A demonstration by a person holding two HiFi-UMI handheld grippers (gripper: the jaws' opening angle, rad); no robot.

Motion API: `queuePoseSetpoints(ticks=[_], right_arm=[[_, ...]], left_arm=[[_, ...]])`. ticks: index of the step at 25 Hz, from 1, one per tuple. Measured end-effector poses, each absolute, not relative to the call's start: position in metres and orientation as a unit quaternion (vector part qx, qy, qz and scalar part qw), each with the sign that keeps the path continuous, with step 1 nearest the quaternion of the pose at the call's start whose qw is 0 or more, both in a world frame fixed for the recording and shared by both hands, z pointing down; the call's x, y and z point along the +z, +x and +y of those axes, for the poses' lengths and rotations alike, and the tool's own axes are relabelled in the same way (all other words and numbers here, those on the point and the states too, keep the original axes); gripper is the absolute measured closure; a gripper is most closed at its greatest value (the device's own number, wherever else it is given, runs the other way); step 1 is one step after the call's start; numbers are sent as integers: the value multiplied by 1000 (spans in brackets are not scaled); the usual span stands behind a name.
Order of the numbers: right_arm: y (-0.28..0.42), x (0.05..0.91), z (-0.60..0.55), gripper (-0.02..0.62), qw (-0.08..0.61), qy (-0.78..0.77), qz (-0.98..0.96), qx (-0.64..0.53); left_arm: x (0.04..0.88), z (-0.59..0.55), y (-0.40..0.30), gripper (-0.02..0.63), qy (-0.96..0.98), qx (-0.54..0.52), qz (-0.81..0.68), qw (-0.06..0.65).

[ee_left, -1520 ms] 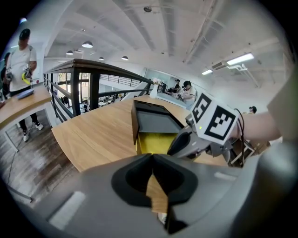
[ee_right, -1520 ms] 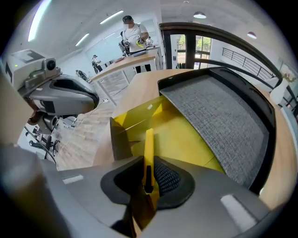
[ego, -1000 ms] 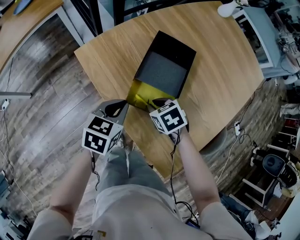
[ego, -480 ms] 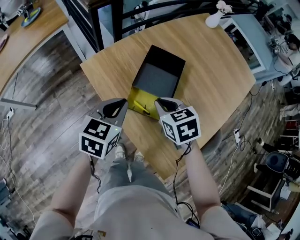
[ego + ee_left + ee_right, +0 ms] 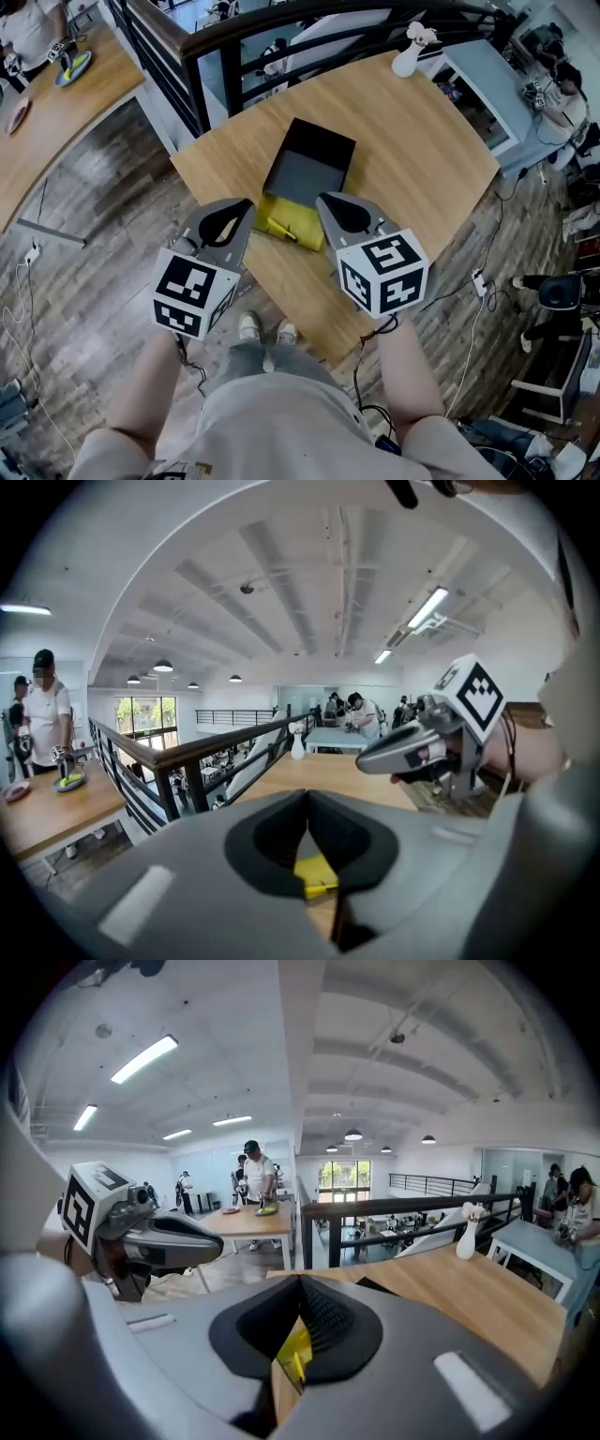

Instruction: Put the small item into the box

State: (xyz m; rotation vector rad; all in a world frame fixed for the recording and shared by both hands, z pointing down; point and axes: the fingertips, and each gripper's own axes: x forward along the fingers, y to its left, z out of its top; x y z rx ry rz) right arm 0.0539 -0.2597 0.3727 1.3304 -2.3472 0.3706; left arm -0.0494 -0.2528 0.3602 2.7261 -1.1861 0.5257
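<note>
Right hand-held gripper [image 5: 324, 199] closed, black box [image 5: 305, 173], yellow flap [image 5: 302, 214] open

My left claw [image 5: 241, 209] is left of frame centre, jaws together, nothing gripped. My right claw [image 5: 329, 202] is right of centre, same state. Both point up-frame, tips apart. Bare left forearm [image 5: 141, 389] and right forearm [image 5: 410, 375] run to the bottom edge.

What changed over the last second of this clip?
The right hand-held gripper drew back from the box's yellow part, uncovering a small item lying on it; no grasp or release is visible. The left hand-held gripper barely shifted, and the box stayed put on the table.
</note>
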Motion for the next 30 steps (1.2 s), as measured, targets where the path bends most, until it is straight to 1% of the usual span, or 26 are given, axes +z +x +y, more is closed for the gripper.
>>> queuePoseSetpoints(ticks=[4,10,15,20,30], right_arm=[[53,326,-239,595,168,483,-854,98],[63,273,-209,595,124,498,-857,53],[62,240,-186,595,105,497,-861,23],[57,230,-163,595,103,493,-864,6],[52,245,-137,595,58,510,-858,29]], left_arm=[[317,-238,-50,603,906,147,-397,31],[275,-213,-52,603,907,127,-402,-2],[259,-198,-56,603,907,121,-404,-17],[248,-181,-56,603,906,120,-404,-21],[256,-154,-58,603,901,116,-419,-13]])
